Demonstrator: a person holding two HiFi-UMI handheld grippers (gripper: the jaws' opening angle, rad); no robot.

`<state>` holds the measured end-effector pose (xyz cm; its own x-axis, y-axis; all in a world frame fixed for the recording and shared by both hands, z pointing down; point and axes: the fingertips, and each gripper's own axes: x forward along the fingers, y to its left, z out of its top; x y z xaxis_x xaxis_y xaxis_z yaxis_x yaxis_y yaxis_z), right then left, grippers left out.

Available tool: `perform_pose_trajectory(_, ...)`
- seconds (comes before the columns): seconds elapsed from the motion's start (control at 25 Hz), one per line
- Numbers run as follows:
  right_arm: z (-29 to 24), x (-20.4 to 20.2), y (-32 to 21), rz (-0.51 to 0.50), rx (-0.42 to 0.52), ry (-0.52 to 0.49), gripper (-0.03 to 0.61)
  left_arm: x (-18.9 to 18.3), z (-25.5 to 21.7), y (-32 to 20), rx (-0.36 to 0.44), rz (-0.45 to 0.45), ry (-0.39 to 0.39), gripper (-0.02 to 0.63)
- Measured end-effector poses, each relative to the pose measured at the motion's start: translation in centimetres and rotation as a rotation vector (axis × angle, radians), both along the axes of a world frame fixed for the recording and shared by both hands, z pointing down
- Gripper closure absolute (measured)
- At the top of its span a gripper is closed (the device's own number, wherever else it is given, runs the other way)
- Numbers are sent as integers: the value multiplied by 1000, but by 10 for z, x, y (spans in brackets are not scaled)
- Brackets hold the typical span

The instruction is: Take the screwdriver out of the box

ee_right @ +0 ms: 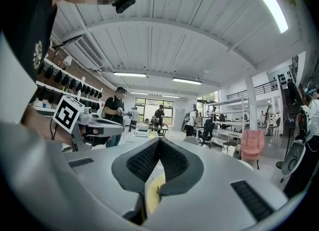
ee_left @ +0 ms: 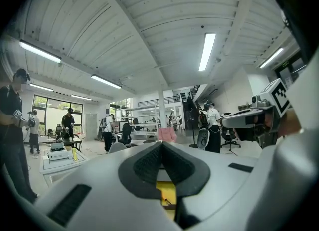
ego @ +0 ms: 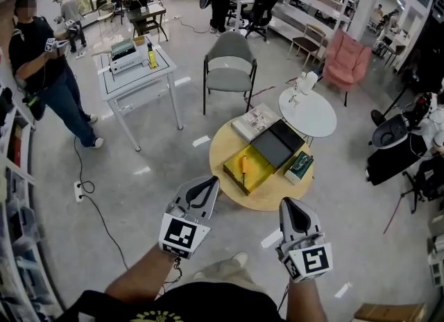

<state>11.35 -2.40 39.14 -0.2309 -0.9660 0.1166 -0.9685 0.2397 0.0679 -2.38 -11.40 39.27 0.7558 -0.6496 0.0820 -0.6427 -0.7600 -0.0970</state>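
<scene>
An open yellow box (ego: 248, 169) lies on a round wooden table (ego: 232, 196) ahead of me. An orange-handled screwdriver (ego: 244, 164) rests inside it. The box's black lid (ego: 275, 146) lies beside it. My left gripper (ego: 207, 184) hovers short of the table's near-left edge, its jaws closed together and empty. My right gripper (ego: 291, 205) floats over the table's near-right edge, also shut and empty. In the left gripper view the shut left gripper (ee_left: 162, 145) points level, with the yellow box (ee_left: 167, 194) showing below the pads. In the right gripper view the shut right gripper (ee_right: 159, 141) points level too.
A white book-like pack (ego: 254, 121) and a green box (ego: 300, 166) share the wooden table. Behind it stand a small white round table (ego: 319, 120), a grey chair (ego: 230, 64) and a pink armchair (ego: 345, 60). A person (ego: 45, 71) stands at the left beside a white square table (ego: 156, 76).
</scene>
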Motion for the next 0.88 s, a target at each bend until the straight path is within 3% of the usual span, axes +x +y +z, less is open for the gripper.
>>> perform_pose_trajectory(0.24, 5, 20, -15, -1, 4, -23, 563, 24, 3, -11, 18, 15, -43, 601)
perform_pose_trajectory(0.44, 0, 37, -26, -10, 13, -25, 563, 36, -2, -24, -20, -2, 27, 601)
perform_pose_trajectory(0.88, -10, 85, -50, -51, 37, -32, 563, 75, -10, -43, 20, -50, 3, 601)
